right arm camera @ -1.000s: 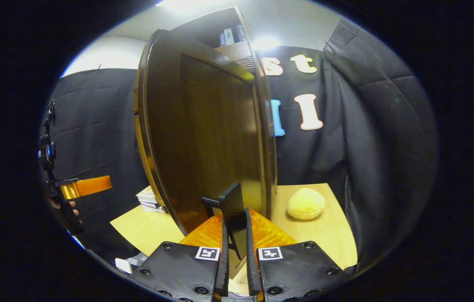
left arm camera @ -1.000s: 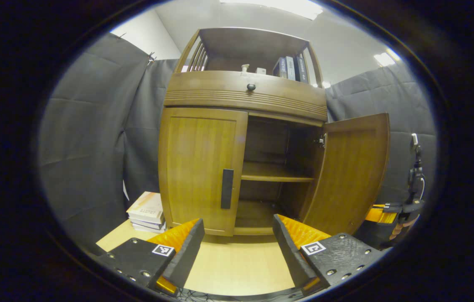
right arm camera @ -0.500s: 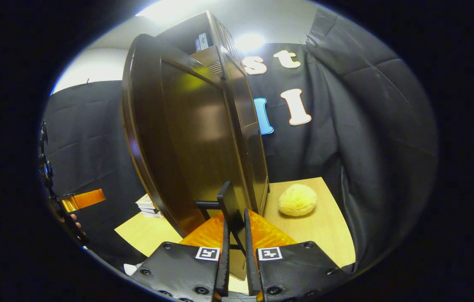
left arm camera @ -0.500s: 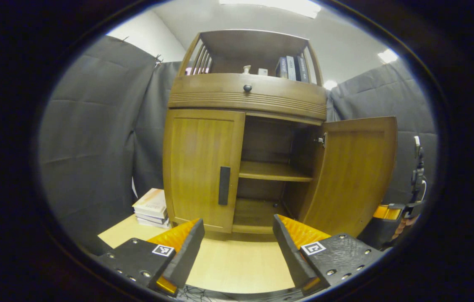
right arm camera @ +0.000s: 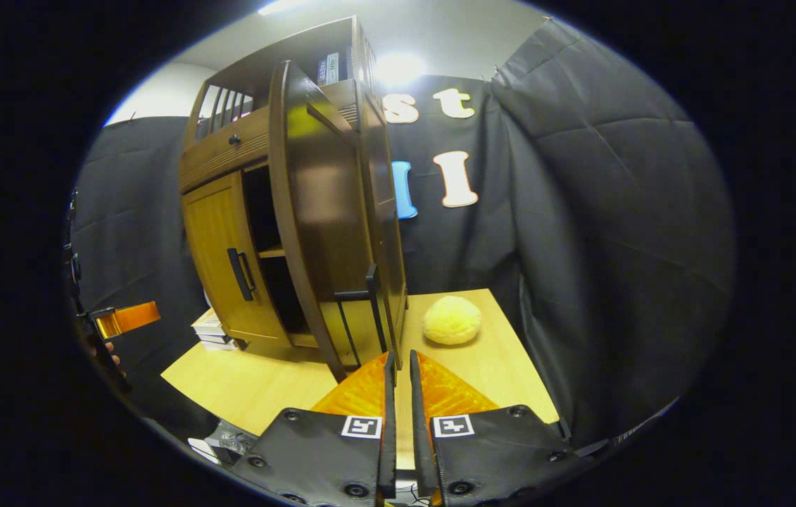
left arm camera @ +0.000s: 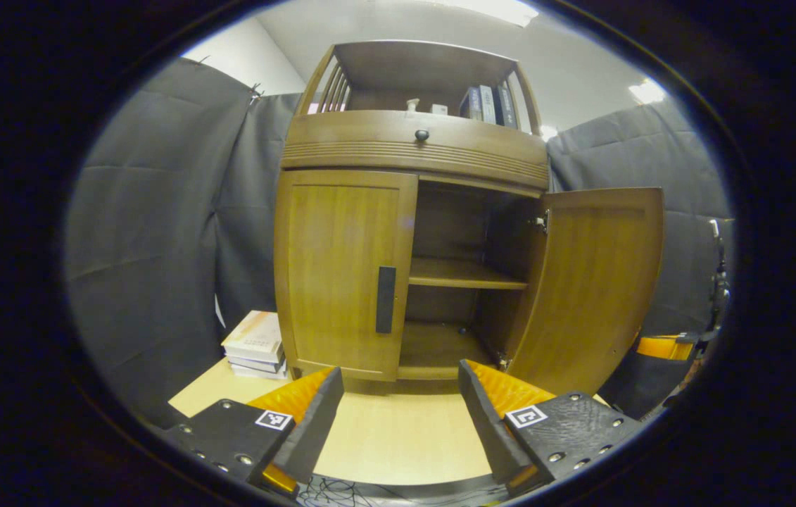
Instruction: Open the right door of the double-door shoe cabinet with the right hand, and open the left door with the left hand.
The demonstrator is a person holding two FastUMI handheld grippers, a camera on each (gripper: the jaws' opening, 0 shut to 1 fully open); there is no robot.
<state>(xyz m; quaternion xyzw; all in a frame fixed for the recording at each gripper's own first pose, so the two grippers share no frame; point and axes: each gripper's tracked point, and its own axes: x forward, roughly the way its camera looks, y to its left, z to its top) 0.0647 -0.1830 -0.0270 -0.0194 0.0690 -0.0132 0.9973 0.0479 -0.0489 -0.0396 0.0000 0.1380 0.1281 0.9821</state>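
The wooden shoe cabinet (left arm camera: 415, 144) stands on the table in front of me. Its left door (left arm camera: 338, 271) is closed, with a dark vertical handle (left arm camera: 386, 299) on its inner edge. The right door (left arm camera: 595, 282) is swung wide open, baring an inner shelf (left arm camera: 464, 274). My left gripper (left arm camera: 399, 372) is open and sits low in front of the cabinet, short of the left door's handle. In the right gripper view, the right door (right arm camera: 320, 211) is seen edge-on with its handle (right arm camera: 371, 296) free. My right gripper (right arm camera: 401, 355) is shut on nothing, just behind that handle.
A stack of books (left arm camera: 257, 345) lies left of the cabinet on the light wooden table (left arm camera: 398, 436). A round yellow soft thing (right arm camera: 452, 320) rests on the table right of the cabinet. Black cloth walls close in on both sides. More books (left arm camera: 485, 105) stand on the top shelf.
My right gripper has let go of the right door's handle and drawn back from it. The right door has swung wider open. My left gripper has barely shifted.
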